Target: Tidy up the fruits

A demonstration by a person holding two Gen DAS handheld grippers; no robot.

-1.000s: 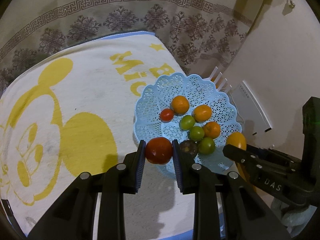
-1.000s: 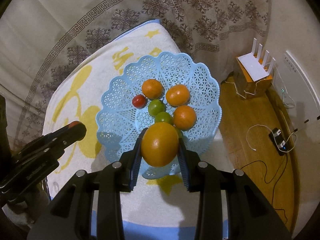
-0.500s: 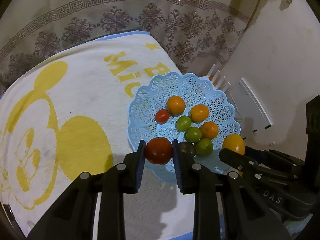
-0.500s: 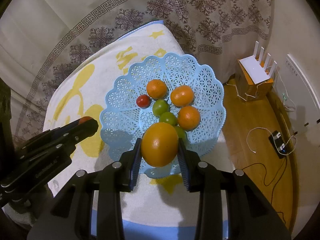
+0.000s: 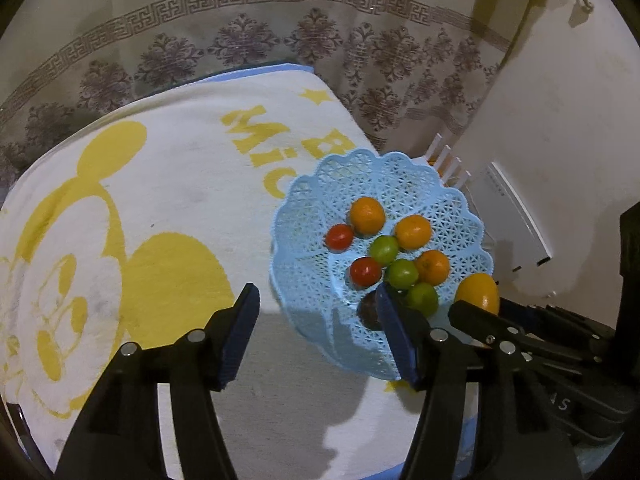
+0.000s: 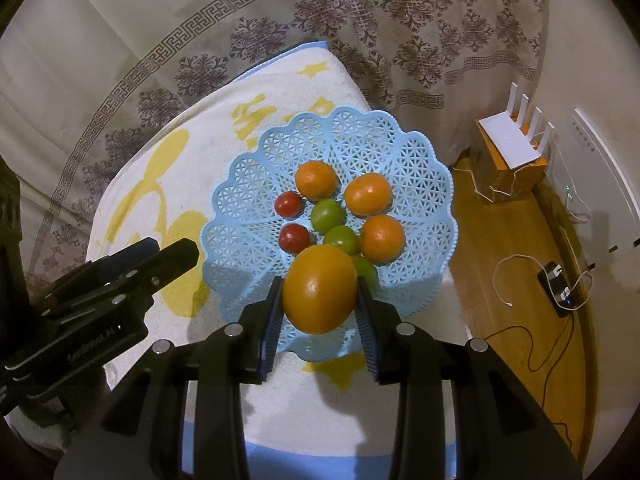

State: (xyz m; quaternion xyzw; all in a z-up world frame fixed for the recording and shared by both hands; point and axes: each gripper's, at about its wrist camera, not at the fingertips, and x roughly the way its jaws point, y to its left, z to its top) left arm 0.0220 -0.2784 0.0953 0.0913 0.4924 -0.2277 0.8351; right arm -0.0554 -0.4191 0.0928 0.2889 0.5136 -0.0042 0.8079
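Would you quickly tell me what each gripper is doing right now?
Left gripper: open, holding nothing.
Right gripper: closed on the large orange.

We see a patterned curtain [image 6: 360,40] far behind, wooden floor [image 6: 520,280] at right, and a white router [image 6: 516,136] on a box.

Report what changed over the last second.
The left gripper opened and let go of its red tomato, which now lies in the blue basket beside the other fruit. The right gripper still clamps the large orange above the basket's near edge.
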